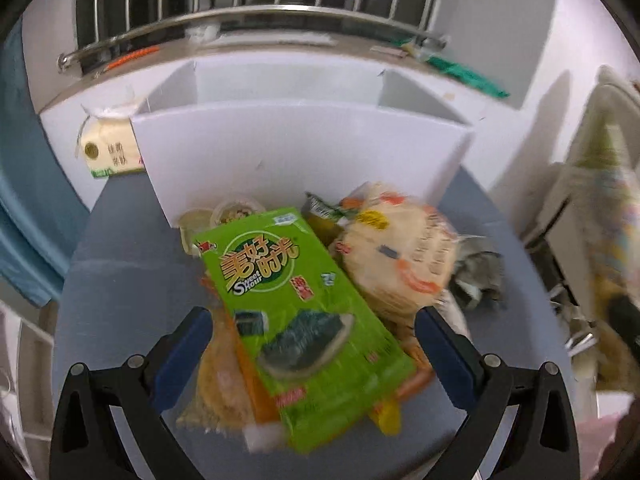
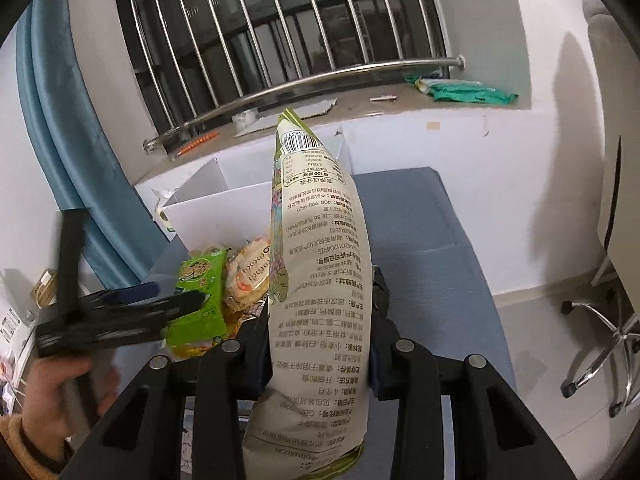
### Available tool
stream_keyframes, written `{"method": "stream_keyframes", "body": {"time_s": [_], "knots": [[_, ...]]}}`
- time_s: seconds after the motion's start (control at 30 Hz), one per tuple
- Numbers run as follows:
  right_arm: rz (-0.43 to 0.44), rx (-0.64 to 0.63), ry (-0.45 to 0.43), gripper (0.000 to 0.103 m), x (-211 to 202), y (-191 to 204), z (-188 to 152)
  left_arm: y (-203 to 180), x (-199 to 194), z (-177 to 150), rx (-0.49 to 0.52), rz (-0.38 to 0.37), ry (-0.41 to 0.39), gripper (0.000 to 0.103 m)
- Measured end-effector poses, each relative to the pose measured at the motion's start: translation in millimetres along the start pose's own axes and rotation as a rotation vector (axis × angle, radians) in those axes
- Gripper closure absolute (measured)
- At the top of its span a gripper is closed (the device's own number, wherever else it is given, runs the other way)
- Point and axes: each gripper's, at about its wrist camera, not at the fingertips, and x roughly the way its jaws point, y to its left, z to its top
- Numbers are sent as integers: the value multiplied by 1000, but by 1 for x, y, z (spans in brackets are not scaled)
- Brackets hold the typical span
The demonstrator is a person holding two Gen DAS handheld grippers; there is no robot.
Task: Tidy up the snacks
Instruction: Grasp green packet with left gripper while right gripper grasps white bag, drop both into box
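- Snacks [image 1: 320, 280] lie piled on the blue tabletop [image 1: 120, 280], near the white box [image 1: 304, 152].
- Right gripper [image 2: 320, 344] fingers clamp an upright snack bag [image 2: 316, 280].
- Left gripper [image 1: 312, 324] fingers spread around the green seaweed pack [image 1: 304, 312]; closing seems next.

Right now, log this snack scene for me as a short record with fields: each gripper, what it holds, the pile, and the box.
left gripper: open, poised over the green seaweed pack, one finger on each side
right gripper: shut on white snack bag, held upright, barcode end up
snack pile: green seaweed pack on top, round rice crackers beside it, small cups behind
white box: open-topped, divided, standing behind the pile
surface: blue-grey table
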Motion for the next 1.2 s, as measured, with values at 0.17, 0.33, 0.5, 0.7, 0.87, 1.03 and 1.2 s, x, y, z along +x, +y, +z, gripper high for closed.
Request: {"method": "stream_keyframes", "body": {"time_s": [0.17,0.33,0.5,0.7,0.87,1.03,1.2], "knots": [[5,15,6,63,-5,-5,-5,6,18,-2,-2,40,28,0],[17,31,20,63,0,-8,-9,18,8,-6,14,-8,7,49],[31,16,27,63,3,-2,-10,39,-14,-10,14,-110,-13,88],[51,-14,37,63,10,9,-9,41,-42,-9,47,-176,-74,88],[67,-42,32,63,16,21,3,43,-61,18,41,-201,-149,88],[108,-55,14,63,33,29,41,55,-77,60,28,-194,-211,88],[119,-42,10,63,71,34,100,67,-71,119,7,-161,-240,88]]}}
